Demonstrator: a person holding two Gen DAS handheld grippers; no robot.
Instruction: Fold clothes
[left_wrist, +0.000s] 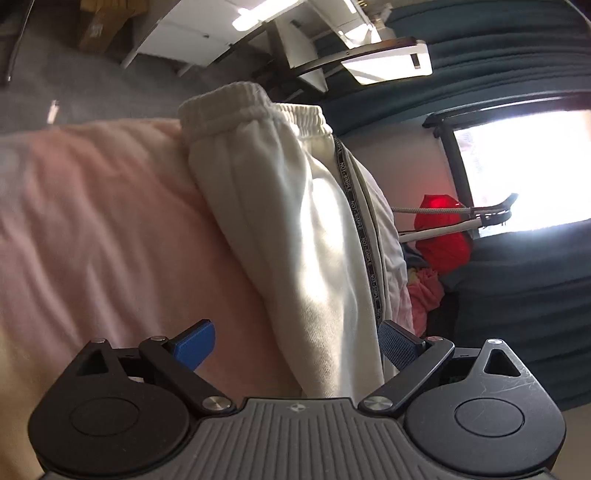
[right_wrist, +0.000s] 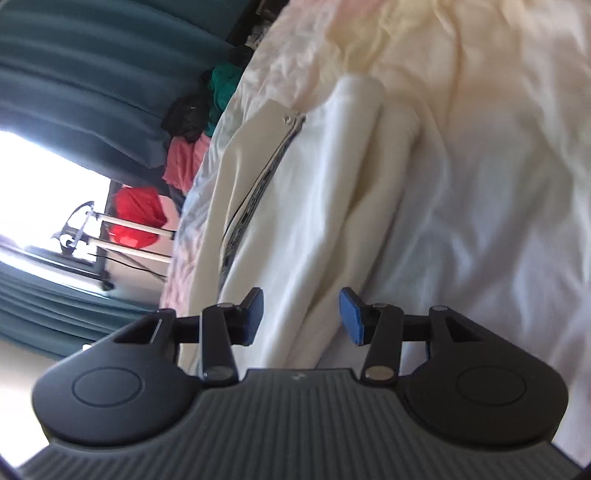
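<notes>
Left gripper (left_wrist: 297, 345) jaws open around white sweatpants (left_wrist: 295, 229), frame centre. Right gripper (right_wrist: 301, 317) jaws open around same garment (right_wrist: 314, 206).

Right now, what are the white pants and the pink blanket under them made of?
The white sweatpants look like thick, matte cotton fleece: soft rounded folds, a ribbed elastic waistband, and a woven black printed tape along the side. The pink blanket looks like fuzzy plush, probably fleece; blur leaves that open.
</notes>
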